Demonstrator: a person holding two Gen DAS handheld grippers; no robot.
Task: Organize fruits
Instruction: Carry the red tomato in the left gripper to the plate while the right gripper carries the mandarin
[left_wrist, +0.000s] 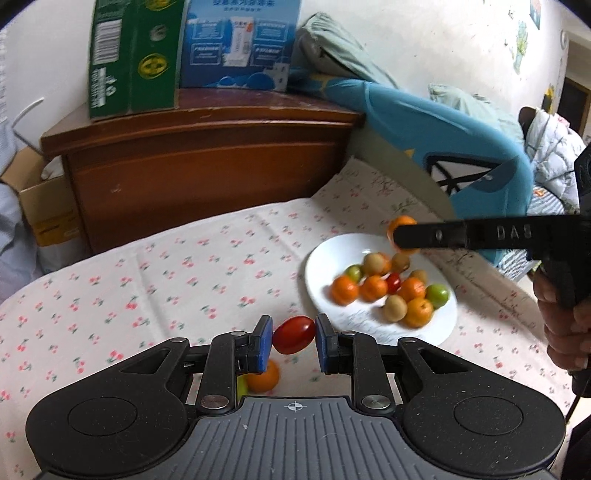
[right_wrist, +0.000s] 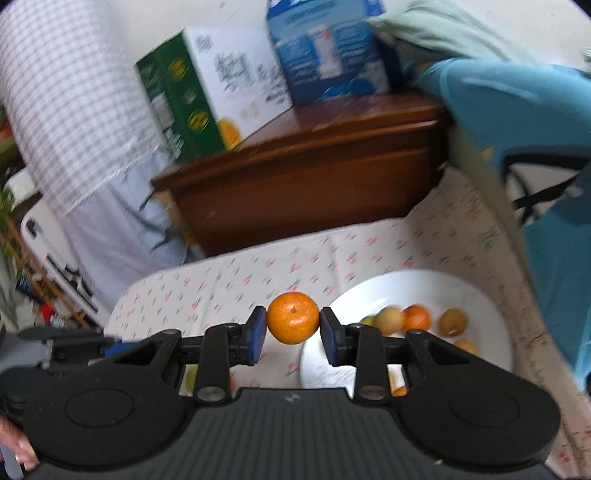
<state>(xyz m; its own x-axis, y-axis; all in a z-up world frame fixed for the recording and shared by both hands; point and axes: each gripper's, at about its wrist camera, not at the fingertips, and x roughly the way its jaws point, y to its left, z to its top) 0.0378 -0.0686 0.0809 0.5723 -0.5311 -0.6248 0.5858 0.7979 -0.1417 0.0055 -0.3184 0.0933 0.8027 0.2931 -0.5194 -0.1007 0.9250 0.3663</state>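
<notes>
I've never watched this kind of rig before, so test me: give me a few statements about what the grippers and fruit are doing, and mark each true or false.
1. The left gripper holds a red tomato. True.
2. The right gripper is empty. False: it grips an orange.
3. The plate is bare. False: fruit lies on it.
4. The plate sits on a flowered cloth. True.
5. Both boxes stand on the floor. False: they stand on a wooden cabinet.

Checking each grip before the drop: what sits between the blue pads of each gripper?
Left gripper: a red cherry tomato, seen in the left wrist view. Right gripper: a small orange, seen in the right wrist view.
</notes>
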